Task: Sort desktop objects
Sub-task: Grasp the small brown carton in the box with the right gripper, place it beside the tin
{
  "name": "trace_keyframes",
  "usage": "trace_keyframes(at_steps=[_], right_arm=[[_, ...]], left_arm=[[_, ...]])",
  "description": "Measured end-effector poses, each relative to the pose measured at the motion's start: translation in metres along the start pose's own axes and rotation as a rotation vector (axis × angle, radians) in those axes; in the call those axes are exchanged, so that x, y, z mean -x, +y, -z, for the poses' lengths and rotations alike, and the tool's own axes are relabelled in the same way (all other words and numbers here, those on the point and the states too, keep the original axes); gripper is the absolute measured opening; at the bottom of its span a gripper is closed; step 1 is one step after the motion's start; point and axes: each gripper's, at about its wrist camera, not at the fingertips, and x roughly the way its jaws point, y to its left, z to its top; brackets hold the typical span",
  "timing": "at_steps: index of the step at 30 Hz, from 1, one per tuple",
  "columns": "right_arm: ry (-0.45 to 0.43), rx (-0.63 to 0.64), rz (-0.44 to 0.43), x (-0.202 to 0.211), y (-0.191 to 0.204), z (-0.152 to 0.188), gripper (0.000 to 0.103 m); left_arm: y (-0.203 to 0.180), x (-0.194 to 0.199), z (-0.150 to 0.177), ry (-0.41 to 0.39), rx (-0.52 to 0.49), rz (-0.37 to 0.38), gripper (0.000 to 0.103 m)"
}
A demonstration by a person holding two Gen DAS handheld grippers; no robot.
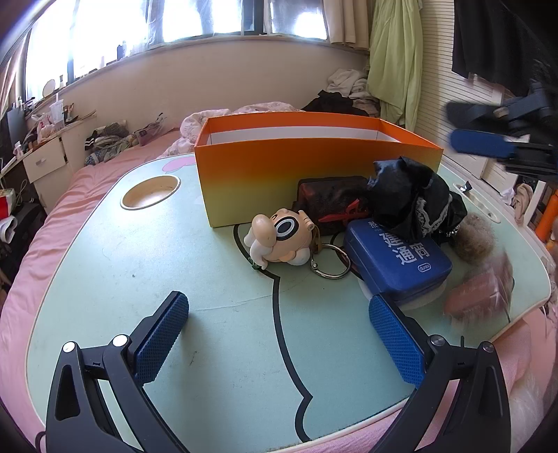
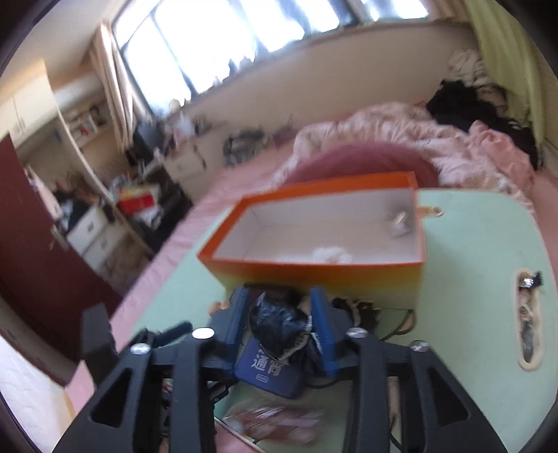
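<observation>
Below the spread, empty right gripper [image 2: 280,315], the black cloth [image 2: 275,322] tops the blue case [image 2: 270,371].

A pale green lap worktop [image 1: 104,278] on a pink bed [image 1: 52,226] carries an orange cardboard box [image 1: 314,174], cartoon figurine keychain [image 1: 279,240], blue case [image 1: 401,261] and black cloth [image 1: 411,195].

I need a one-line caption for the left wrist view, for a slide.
Open left claw above green lap table, facing cartoon keychain figure, blue case, black cloth and orange box.

Bright windows [image 1: 209,17] span twelve o'clock above a cream wall [image 1: 167,80]; pink bed [image 1: 59,216] at nine, green curtain [image 1: 394,59] at one.
</observation>
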Motion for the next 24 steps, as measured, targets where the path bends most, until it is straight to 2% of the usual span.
trace_keyframes(at_steps=[3,5,8,12,15,17,18,22,24], right_arm=[[-0.036,0.007,0.013,0.028,-0.004,0.014,0.046],[-0.018,0.04,0.04,0.04,-0.003,0.033,0.048],[0.064,0.121,0.069,0.049,0.001,0.067,0.049],[0.183,0.21,0.048,0.044,0.014,0.1,0.049],[0.228,0.287,0.171,0.013,0.027,0.11,0.049],[0.214,0.311,0.26,-0.007,0.028,0.113,0.049],[0.184,0.301,0.277,-0.012,0.026,0.111,0.049],[0.112,0.182,0.175,-0.006,0.014,0.113,0.049],[0.085,0.192,0.194,0.004,0.015,0.123,0.054]], left_arm=[[0.0,-0.001,-0.001,0.0,0.0,0.0,0.103],[0.0,0.0,0.0,0.0,0.0,0.0,0.103],[0.0,0.0,0.0,0.0,0.0,0.0,0.103],[0.0,0.001,0.0,0.0,0.0,-0.001,0.103],[0.0,0.0,0.0,-0.001,-0.001,-0.002,0.103],[0.0,0.001,0.001,-0.001,-0.001,-0.001,0.103],[0.0,0.001,0.001,-0.001,-0.001,-0.001,0.103],[-0.002,0.001,0.002,-0.001,-0.002,-0.001,0.103],[-0.002,0.001,0.002,-0.002,-0.002,-0.001,0.103]])
